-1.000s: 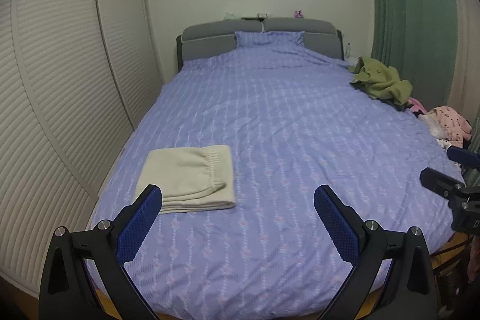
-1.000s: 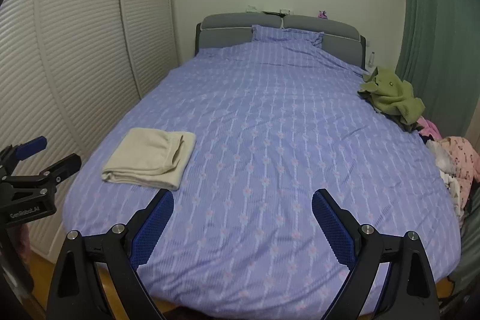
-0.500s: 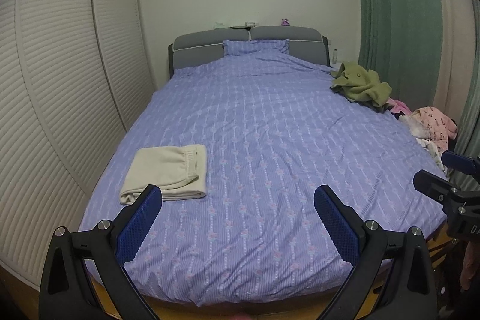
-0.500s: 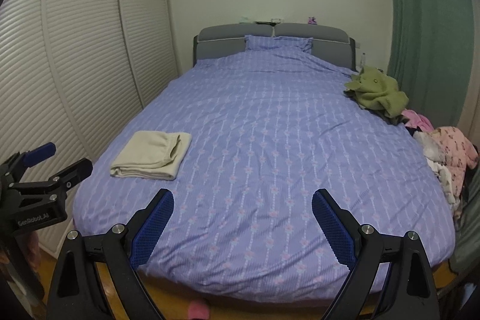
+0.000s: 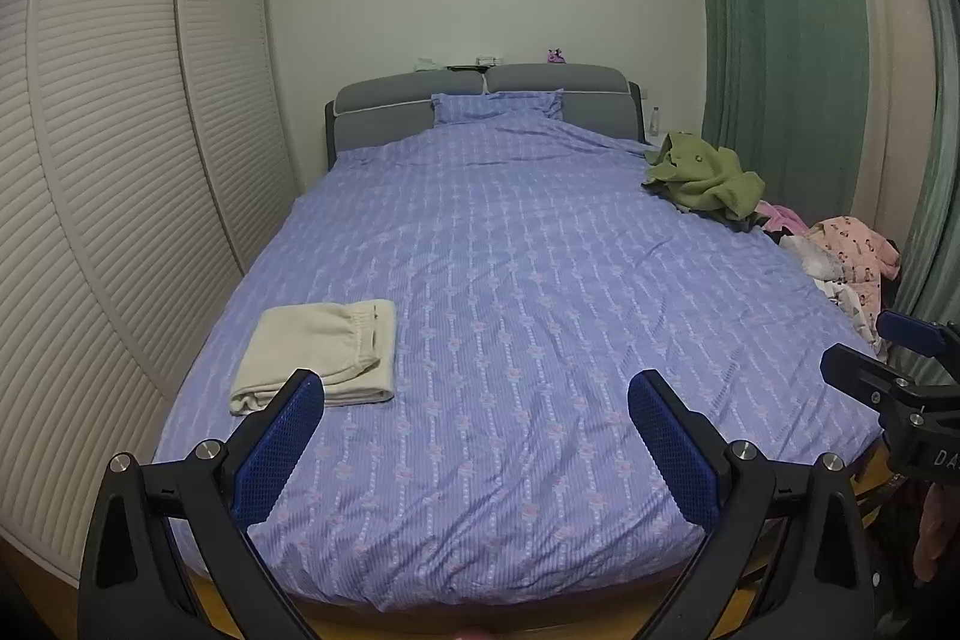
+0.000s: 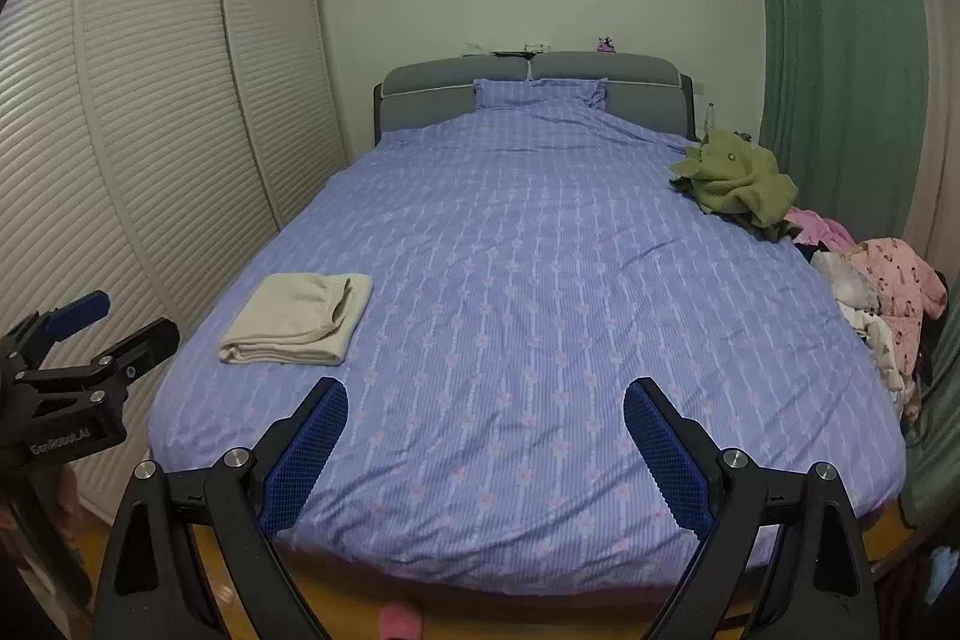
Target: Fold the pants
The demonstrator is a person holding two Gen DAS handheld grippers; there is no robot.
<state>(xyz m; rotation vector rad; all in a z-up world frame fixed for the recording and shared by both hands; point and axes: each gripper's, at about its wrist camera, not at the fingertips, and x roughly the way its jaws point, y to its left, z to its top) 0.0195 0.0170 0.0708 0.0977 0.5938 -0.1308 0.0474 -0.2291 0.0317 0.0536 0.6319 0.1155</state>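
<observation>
Cream pants (image 5: 324, 349) (image 6: 300, 319) lie folded into a neat rectangle on the near left part of the bed (image 5: 528, 280) (image 6: 528, 280), which has a purple patterned cover. My left gripper (image 5: 477, 388) is open and empty, held back over the foot of the bed, with the pants just beyond its left finger. My right gripper (image 6: 486, 397) is also open and empty, further right at the bed's foot. Each gripper shows at the edge of the other's view: the right gripper (image 5: 888, 358) and the left gripper (image 6: 102, 334).
A crumpled green garment (image 5: 702, 175) (image 6: 735, 184) lies at the bed's far right edge. Pink and white clothes (image 5: 846, 256) (image 6: 882, 280) pile up along the right side. Louvred wardrobe doors (image 5: 120, 160) run on the left, green curtains (image 5: 780, 40) on the right. A pink slipper (image 6: 399, 621) sits on the floor.
Both grippers have pulled back from the bed, so the whole bed and its foot edge now show. The folded pants have stayed in place. Both stay open.
</observation>
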